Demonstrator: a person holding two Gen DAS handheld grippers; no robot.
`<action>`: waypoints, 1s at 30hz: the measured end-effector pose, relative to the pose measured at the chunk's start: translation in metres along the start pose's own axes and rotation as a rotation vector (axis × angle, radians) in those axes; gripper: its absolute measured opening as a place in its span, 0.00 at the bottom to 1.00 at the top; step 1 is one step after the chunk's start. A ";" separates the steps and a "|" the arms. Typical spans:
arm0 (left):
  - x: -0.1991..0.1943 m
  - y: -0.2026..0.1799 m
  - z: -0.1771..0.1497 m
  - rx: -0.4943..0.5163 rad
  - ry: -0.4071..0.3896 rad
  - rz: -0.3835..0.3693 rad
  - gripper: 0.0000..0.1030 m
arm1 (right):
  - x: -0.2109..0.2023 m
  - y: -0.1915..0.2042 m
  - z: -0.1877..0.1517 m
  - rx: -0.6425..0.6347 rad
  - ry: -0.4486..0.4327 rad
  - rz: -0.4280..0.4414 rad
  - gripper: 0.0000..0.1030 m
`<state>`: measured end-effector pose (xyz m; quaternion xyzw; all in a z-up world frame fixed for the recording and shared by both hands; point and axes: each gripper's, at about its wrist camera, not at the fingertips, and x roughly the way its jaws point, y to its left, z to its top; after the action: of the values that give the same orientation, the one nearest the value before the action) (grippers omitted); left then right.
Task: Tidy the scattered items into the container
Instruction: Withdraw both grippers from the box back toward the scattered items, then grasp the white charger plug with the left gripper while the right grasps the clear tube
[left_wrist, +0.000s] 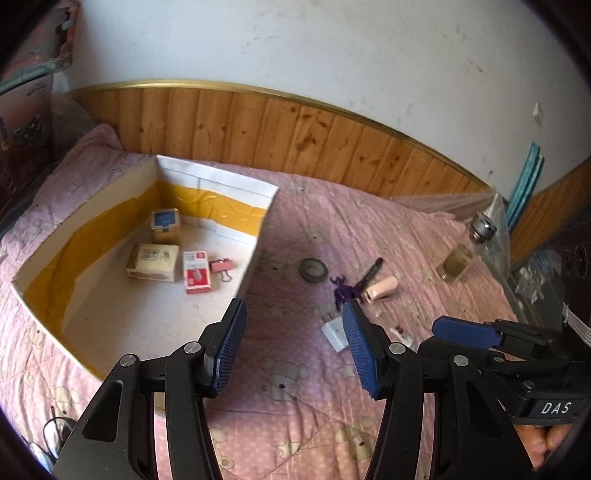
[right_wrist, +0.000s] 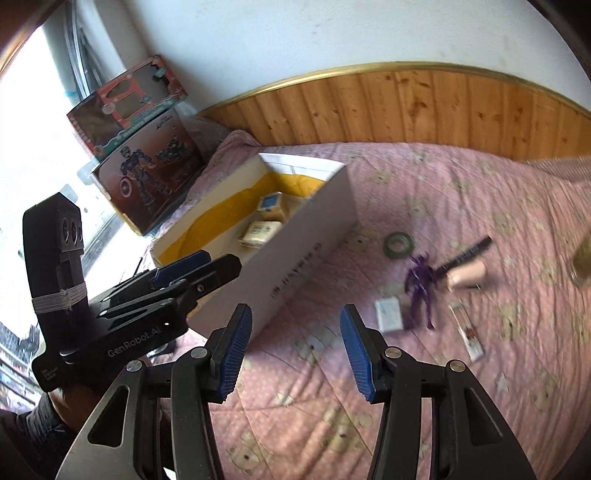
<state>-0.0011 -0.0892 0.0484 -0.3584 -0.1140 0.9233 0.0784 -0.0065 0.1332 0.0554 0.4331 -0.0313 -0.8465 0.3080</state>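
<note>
Now both my left tongs (left_wrist: 293, 325) and right tongs (right_wrist: 295, 330) gape empty; four items sit in the box (left_wrist: 258, 218), one purple figure (right_wrist: 421, 286) outside.

Stacked toy boxes (right_wrist: 140, 147) stand beside the pink quilt (right_wrist: 424, 406), under wood panelling (left_wrist: 295, 136).

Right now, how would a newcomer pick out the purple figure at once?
Start at the open white box on the pink quilt. The loose items lie outside its wall; the purple figure lies beside a pink cylinder, the only spiky-limbed item.
</note>
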 end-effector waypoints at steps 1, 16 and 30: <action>0.006 -0.005 -0.004 0.011 0.027 -0.027 0.55 | -0.001 -0.009 -0.007 0.019 0.001 -0.010 0.50; 0.101 -0.052 -0.035 0.038 0.259 -0.098 0.56 | 0.023 -0.112 -0.068 0.169 0.052 -0.197 0.50; 0.183 -0.049 -0.034 -0.048 0.317 -0.027 0.58 | 0.075 -0.153 -0.043 -0.011 0.091 -0.304 0.50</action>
<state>-0.1088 0.0048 -0.0808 -0.4996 -0.1269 0.8512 0.0993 -0.0823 0.2253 -0.0740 0.4691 0.0534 -0.8630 0.1797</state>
